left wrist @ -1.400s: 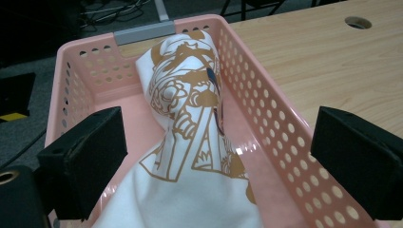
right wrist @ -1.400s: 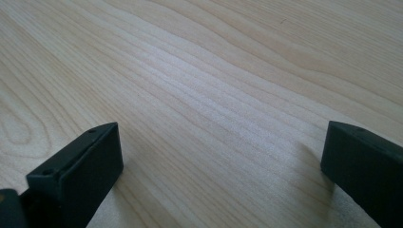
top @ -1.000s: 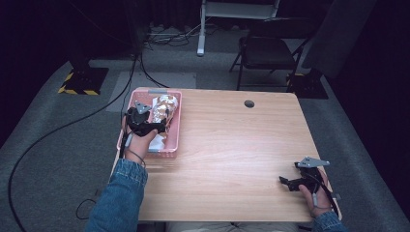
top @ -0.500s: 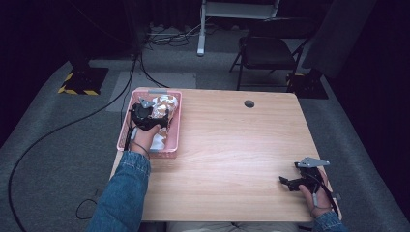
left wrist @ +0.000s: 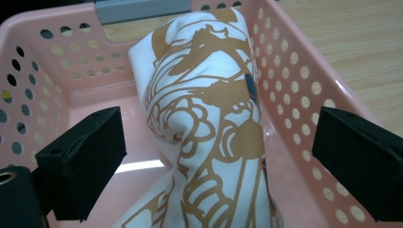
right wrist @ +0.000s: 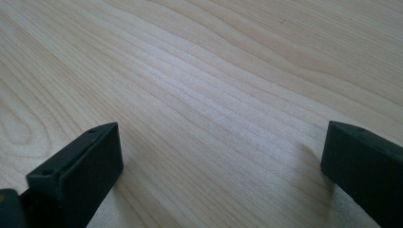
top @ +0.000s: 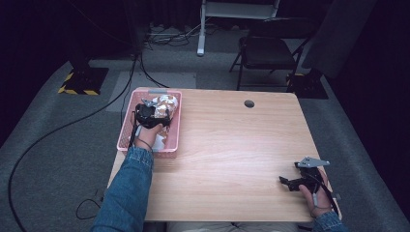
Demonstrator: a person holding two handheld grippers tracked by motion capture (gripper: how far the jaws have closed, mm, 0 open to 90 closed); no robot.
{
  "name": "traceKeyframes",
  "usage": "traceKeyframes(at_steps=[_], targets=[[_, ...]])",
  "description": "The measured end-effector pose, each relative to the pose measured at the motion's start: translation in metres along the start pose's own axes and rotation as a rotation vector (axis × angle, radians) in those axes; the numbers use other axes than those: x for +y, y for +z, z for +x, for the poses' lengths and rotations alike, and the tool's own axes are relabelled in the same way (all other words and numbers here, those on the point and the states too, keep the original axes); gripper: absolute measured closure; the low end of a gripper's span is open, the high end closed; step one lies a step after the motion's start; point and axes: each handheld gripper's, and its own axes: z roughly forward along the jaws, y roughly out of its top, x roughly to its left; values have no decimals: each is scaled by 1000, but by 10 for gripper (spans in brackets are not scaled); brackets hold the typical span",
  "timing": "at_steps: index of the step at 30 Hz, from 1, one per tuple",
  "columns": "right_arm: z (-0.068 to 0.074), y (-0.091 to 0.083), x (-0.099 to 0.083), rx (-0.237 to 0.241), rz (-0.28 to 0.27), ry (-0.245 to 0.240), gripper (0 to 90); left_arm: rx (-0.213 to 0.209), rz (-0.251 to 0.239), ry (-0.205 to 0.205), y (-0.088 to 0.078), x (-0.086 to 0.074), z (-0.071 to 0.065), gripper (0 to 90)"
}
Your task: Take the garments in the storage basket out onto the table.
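White-and-orange printed cloth (left wrist: pixel 209 137) was straddled, ungripped, by the wide-spread jaws of the left gripper (left wrist: pixel 218 156) inside the pink basket (left wrist: pixel 304 95). The right gripper (right wrist: pixel 218 161) was held spread apart over the wooden table (right wrist: pixel 214 71).

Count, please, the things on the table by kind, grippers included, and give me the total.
Pink perforated basket: 1
White cloth with orange print, lying in the basket: 1
Grippers: 2, the left gripper open over the cloth, the right gripper open over the bare table
Total: 4
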Motion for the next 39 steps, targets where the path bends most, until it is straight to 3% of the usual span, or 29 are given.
traceKeyframes(at_steps=[4, 7, 15, 28, 32, 39], targets=[[0, 0, 0, 1, 1, 0, 0, 23, 55, 12, 9, -3, 1, 37], [0, 0, 0, 1, 1, 0, 0, 23, 65, 9, 12, -4, 2, 38], [0, 0, 0, 1, 1, 0, 0, 12, 121, -31, 26, -9, 5, 47], [0, 0, 0, 2, 1, 0, 0, 18, 252, -13, 40, -12, 2, 63], [0, 0, 0, 2, 1, 0, 0, 28, 295, -12, 42, -13, 2, 85], [0, 0, 0, 2, 1, 0, 0, 24, 314, -1, 43, -14, 2, 187]])
